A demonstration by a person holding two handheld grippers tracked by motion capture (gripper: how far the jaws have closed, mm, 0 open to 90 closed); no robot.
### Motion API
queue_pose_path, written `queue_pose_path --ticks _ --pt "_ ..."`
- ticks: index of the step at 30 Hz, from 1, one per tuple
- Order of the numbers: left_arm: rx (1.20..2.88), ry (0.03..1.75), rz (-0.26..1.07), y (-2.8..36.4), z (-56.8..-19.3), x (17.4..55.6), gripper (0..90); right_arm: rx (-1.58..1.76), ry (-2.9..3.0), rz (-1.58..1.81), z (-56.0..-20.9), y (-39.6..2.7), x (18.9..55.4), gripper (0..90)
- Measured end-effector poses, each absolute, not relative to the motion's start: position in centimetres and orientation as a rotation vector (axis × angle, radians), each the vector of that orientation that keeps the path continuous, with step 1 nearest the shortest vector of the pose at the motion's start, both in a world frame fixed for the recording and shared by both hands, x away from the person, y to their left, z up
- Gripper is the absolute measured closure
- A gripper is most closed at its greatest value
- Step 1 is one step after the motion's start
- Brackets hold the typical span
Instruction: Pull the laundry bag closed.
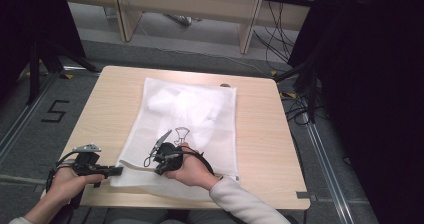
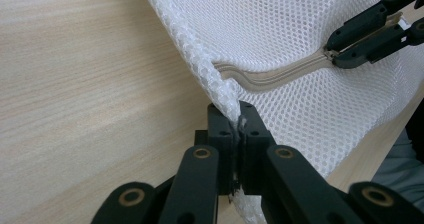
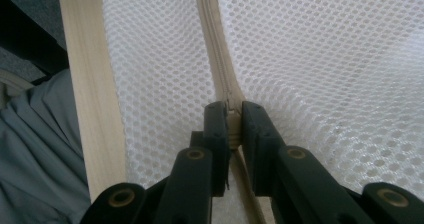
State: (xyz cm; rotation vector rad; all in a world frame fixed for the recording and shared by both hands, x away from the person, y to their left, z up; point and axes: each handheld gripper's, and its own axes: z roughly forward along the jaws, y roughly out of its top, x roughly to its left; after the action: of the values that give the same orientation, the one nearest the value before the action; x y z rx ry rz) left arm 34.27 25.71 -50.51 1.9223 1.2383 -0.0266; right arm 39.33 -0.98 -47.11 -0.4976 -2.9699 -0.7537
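Left claw (image 2: 239,134) pinches mesh bag (image 1: 185,119) corner, anchoring it on worktop (image 1: 260,134); right claw (image 3: 233,126) pinches zipper pull (image 3: 231,115), likely to run the zip.

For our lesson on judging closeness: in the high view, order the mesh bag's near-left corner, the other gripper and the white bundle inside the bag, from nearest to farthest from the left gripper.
1. Mesh bag's near-left corner: clamped in the left gripper.
2. Right gripper: to its right, on the zip.
3. White bundle: in the bag's far half.
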Motion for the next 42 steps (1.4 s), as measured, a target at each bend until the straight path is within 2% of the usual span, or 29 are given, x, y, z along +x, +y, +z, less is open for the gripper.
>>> queue_pose_path --ticks 42 --pt "1.922 1.247 -0.024 25.7 -50.5 34.3 86.4 -0.540 -2.977 -0.752 -46.4 -3.4 39.3 82.4"
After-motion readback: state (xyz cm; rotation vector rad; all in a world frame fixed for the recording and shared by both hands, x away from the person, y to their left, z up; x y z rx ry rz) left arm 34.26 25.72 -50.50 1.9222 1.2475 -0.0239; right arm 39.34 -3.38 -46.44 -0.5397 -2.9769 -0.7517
